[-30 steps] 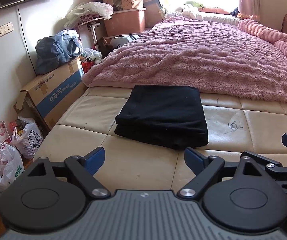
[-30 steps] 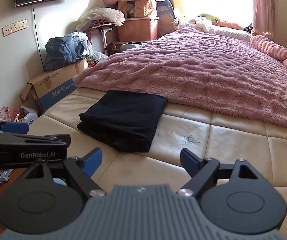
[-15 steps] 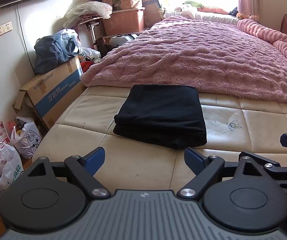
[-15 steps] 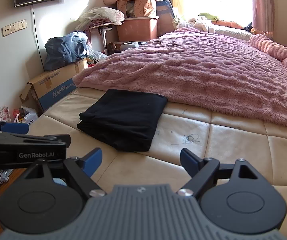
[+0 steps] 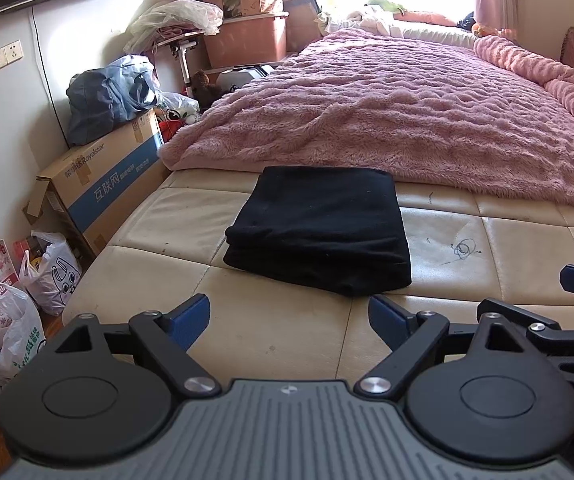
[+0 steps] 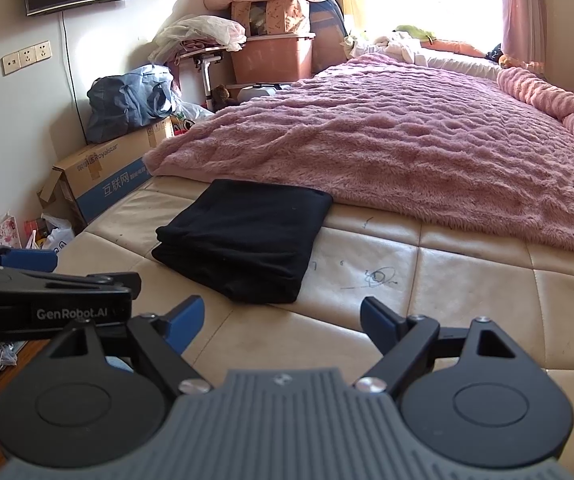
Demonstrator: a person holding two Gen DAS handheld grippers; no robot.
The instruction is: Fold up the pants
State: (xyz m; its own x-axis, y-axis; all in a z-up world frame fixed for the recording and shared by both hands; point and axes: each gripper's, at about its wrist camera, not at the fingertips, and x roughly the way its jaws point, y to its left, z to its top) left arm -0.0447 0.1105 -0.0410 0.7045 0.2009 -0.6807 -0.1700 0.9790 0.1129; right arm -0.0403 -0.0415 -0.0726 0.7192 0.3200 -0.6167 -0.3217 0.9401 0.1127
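Beige quilted leather of the bed's foot lay bare before us, running from its left edge above the cardboard box across to the right, with the pink fleece blanket covering everything beyond. Our folded black pants sat flat on that leather, their far edge just beside the blanket's hem, and open leather lay on every other side. We held our left gripper low and level, short of the pants' near fold, its blue-padded fingers spread wide with nothing between them. Our right gripper was alongside it, likewise spread and empty, apart from the cloth. From the right wrist we saw the left gripper's body just to our left
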